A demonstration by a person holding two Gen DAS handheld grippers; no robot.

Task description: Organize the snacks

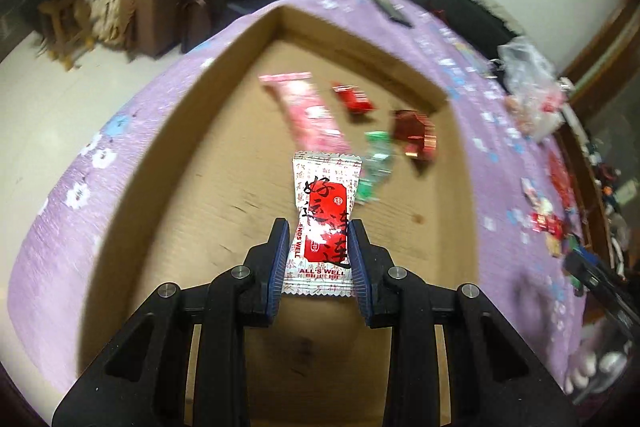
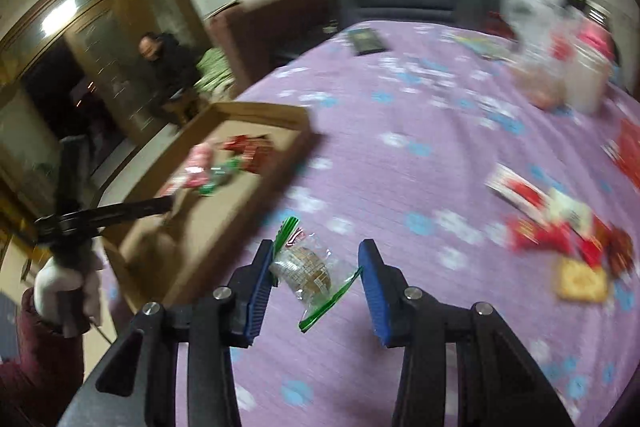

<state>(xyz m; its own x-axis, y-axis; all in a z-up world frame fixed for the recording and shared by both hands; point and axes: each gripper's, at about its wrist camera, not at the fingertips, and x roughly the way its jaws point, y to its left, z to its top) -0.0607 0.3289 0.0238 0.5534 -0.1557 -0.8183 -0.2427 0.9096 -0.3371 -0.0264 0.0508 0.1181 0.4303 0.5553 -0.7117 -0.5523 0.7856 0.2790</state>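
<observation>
Two grippers are at work and we have a snack in each. Our left gripper (image 1: 319,227) is pinched narrow on the white-and-red packet (image 1: 325,215), both blue pads pressing its waist so the wrapper crumples inward; its long axis runs straight away from us along the fingers, printed end near us, crimped far end pointing toward the far corner of the cardboard box (image 1: 224,75). We hold it above the box floor, where four pieces already lie: a pink wrapper (image 1: 308,113) lying lengthwise, slanting away to the left, a small red candy (image 1: 354,97), a green candy (image 1: 376,163) just beside our packet's far end, and a dark red foil piece (image 1: 416,135) to the right of it. Over on the right wrist view, our right gripper (image 2: 316,255) has the clear-wrapped biscuit (image 2: 306,267) between its fingers, over the purple flowered cloth (image 2: 400,131). The biscuit leans against the left pad, and we see a clear gap between it and the right pad, so the fingers stand moderately apart; its long axis runs on a diagonal, one green crimped end up at the left fingertip, the other down toward the right. Loose snacks (image 2: 560,227) sit blurred at the right of the cloth, well apart from the box.
</observation>
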